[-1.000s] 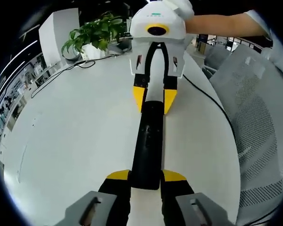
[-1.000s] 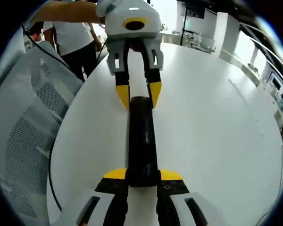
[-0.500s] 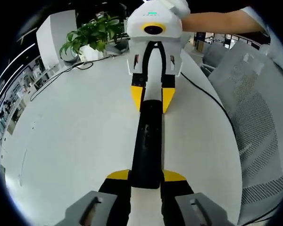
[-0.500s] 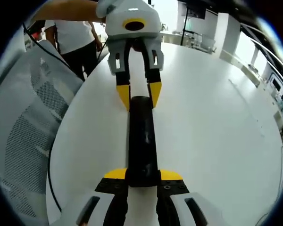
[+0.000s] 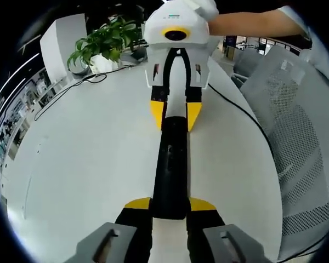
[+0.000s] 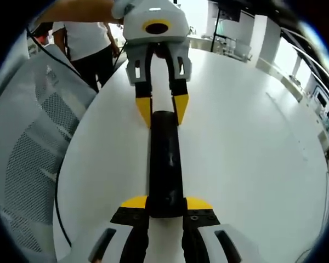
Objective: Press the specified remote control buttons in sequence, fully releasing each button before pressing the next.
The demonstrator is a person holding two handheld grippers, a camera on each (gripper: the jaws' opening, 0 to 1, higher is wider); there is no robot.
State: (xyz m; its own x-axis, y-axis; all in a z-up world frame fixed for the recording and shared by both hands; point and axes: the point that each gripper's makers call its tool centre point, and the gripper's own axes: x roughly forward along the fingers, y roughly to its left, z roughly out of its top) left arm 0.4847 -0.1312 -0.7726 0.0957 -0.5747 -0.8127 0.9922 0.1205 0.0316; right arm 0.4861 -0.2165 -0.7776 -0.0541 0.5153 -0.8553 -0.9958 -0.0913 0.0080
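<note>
**Remote control held at both ends over the white table**

Remote control [image 5: 171,164] is a long black bar stretched between the two grippers above the white table [image 5: 82,164]. The left gripper [image 5: 170,211] is closed narrowly on its near end, yellow-tipped jaws on either side. The right gripper [image 6: 165,209] pinches the opposite end the same way. Holding both ends likely keeps the bar steady and level. No jaw rests on a button now, so pressing would probably need one gripper to let go. A potted plant [image 5: 107,41] and a mesh chair [image 5: 299,142] stand nearby.
</note>
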